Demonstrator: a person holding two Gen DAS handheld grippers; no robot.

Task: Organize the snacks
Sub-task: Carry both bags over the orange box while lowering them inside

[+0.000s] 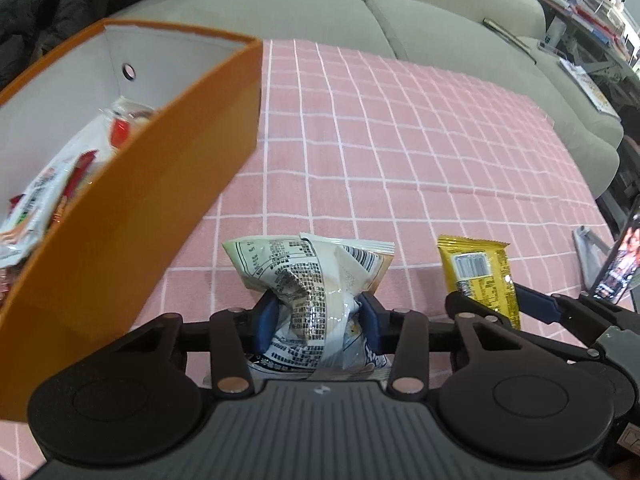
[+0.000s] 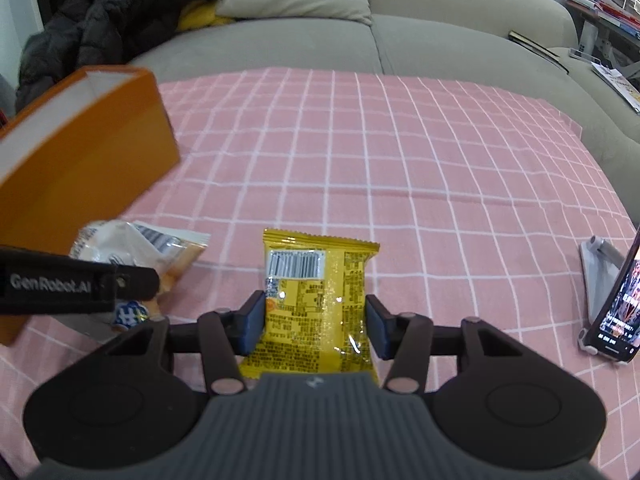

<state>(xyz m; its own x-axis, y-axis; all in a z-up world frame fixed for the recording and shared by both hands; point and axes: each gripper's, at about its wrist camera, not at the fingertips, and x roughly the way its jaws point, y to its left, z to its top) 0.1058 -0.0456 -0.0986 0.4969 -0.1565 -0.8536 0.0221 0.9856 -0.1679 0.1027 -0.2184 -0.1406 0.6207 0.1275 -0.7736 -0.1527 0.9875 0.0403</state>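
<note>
White and crinkly, the white snack bag (image 1: 312,280) is squeezed tight in the middle by the left tool (image 1: 318,316). The orange box (image 1: 132,208) stands to the left of that tool, very near, and it already has snacks inside. So the bag must go left and up over the box wall. The bag's long side points away from the tool, across the pink tabletop (image 1: 420,140).

From the right wrist, the yellow snack bag (image 2: 316,304) lies flat between the two pads of the right tool (image 2: 316,328). The pads sit just at its sides, and I think they are not pinching yet, but it is hard to tell. The box (image 2: 80,152) is far to the left, so the left tool is nearer to it.
</note>
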